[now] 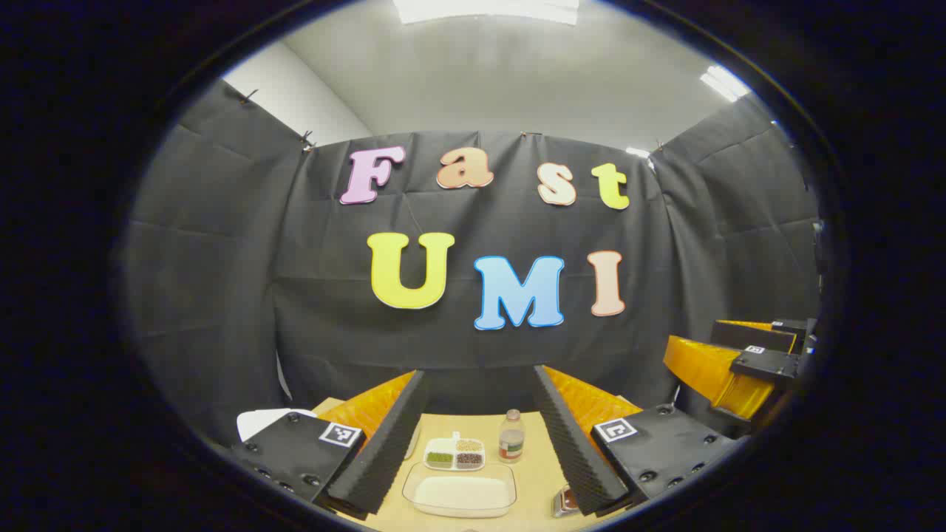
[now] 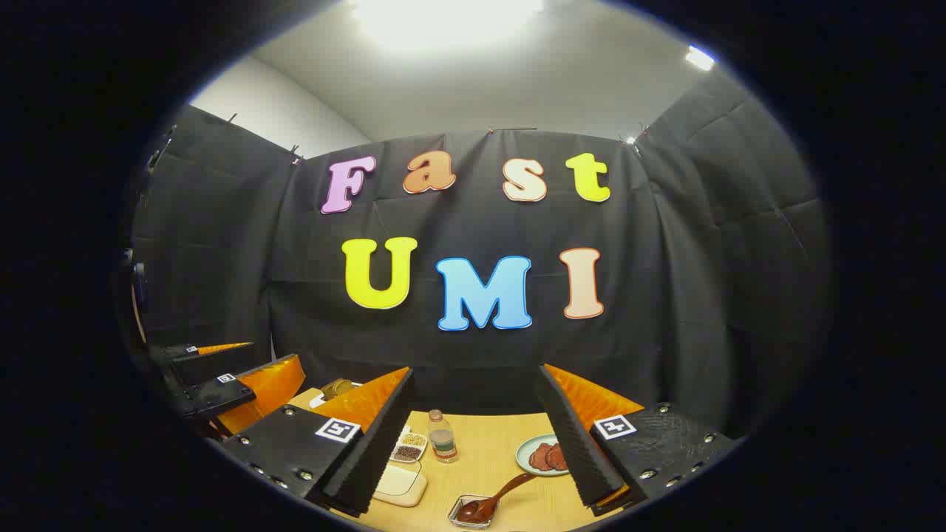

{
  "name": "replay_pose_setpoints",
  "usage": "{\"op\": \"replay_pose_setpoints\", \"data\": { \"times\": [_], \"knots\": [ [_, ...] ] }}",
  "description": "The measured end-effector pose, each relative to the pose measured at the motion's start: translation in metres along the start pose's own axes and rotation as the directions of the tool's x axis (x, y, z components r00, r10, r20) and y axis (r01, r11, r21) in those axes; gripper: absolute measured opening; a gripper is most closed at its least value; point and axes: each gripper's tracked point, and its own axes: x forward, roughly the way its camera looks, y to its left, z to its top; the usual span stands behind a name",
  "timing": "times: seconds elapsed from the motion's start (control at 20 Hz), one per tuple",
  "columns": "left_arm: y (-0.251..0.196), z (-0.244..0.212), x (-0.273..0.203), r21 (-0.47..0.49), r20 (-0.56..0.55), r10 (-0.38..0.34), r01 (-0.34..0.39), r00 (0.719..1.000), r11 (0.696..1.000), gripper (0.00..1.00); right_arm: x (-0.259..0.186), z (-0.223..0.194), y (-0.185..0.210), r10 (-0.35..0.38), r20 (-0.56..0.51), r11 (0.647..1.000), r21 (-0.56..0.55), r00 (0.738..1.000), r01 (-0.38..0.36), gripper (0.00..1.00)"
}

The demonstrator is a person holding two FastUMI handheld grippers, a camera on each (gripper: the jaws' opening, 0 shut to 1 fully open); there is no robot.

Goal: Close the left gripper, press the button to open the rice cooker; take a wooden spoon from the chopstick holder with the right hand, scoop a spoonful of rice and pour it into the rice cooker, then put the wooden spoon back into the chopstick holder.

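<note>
My left gripper (image 1: pixel 480 375) is open above the wooden table (image 1: pixel 536 462), with nothing between its fingers. Beyond it lies a clear tub of white rice (image 1: pixel 460 493). A white rounded object (image 1: pixel 262 421) peeks out behind the left finger; I cannot tell what it is. My right gripper (image 2: pixel 475 372) is also open and empty. Below it, a dark wooden spoon (image 2: pixel 488 504) rests with its bowl in a small clear dish (image 2: pixel 467 515), handle pointing up and right. The rice tub (image 2: pixel 399 484) sits left of the spoon. Each gripper shows at the other view's edge, right gripper (image 1: pixel 695 341) and left gripper (image 2: pixel 273 353).
A small divided dish of grains (image 1: pixel 456 453) and a little bottle (image 1: pixel 511 436) stand behind the rice tub. A plate with red slices (image 2: pixel 533 454) sits at the right. A brownish item (image 2: pixel 336 388) lies at the table's far left. The black cloth wall closes the back.
</note>
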Motion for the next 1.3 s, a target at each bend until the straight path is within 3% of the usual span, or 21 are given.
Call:
{"op": "replay_pose_setpoints", "data": {
  "times": [0.15,0.2,0.7,0.75,0.85,0.9,1.0,1.05,1.1,1.15,1.3],
  "knots": [
    [0.008,0.007,0.003,-0.001,0.021,-0.011,0.011,1.000,1.000,0.94,0.004,0.001,0.007,-0.020,0.013,1.000,-0.003,1.000,0.020,0.99],
    [0.010,0.007,0.004,-0.004,0.018,-0.015,0.015,1.000,1.000,0.99,0.005,0.001,0.010,-0.022,0.015,1.000,-0.004,1.000,0.022,0.99],
    [0.033,-0.001,0.005,-0.013,0.002,-0.002,0.002,1.000,1.000,0.94,0.005,-0.003,0.032,-0.039,0.006,0.999,-0.015,0.999,0.040,0.99],
    [0.036,-0.001,0.003,-0.014,0.003,-0.001,0.001,1.000,1.000,0.99,0.005,-0.004,0.033,-0.038,0.005,0.999,-0.016,0.999,0.038,0.99],
    [0.043,-0.002,0.005,-0.017,0.004,0.007,-0.007,1.000,1.000,0.94,0.005,-0.006,0.032,-0.042,0.001,0.999,-0.014,0.999,0.042,0.99],
    [0.047,-0.006,0.005,-0.013,-0.002,0.011,-0.011,1.000,1.000,0.99,0.006,-0.007,0.032,-0.042,-0.003,0.999,-0.009,0.999,0.042,0.96],
    [0.054,-0.011,0.005,-0.007,-0.010,0.012,-0.012,1.000,1.000,0.99,0.007,-0.010,0.033,-0.042,-0.014,0.999,-0.001,0.999,0.042,0.99],
    [0.061,-0.013,0.007,-0.011,-0.011,0.019,-0.019,1.000,1.000,0.94,0.007,-0.012,0.033,-0.042,-0.017,0.999,-0.002,0.999,0.042,0.99],
    [0.067,-0.016,0.008,-0.019,-0.016,0.019,-0.020,1.000,1.000,0.99,0.007,-0.012,0.034,-0.038,-0.018,0.999,-0.005,0.999,0.038,0.96],
    [0.071,-0.021,0.009,-0.034,-0.022,0.014,-0.015,1.000,0.999,1.00,0.007,-0.014,0.035,-0.038,-0.020,0.999,-0.009,0.999,0.038,0.99],
    [0.099,-0.036,0.013,-0.052,-0.053,0.045,-0.048,0.998,0.998,0.94,0.008,-0.017,0.039,-0.026,-0.027,1.000,-0.010,0.999,0.025,0.99]
  ]
}}
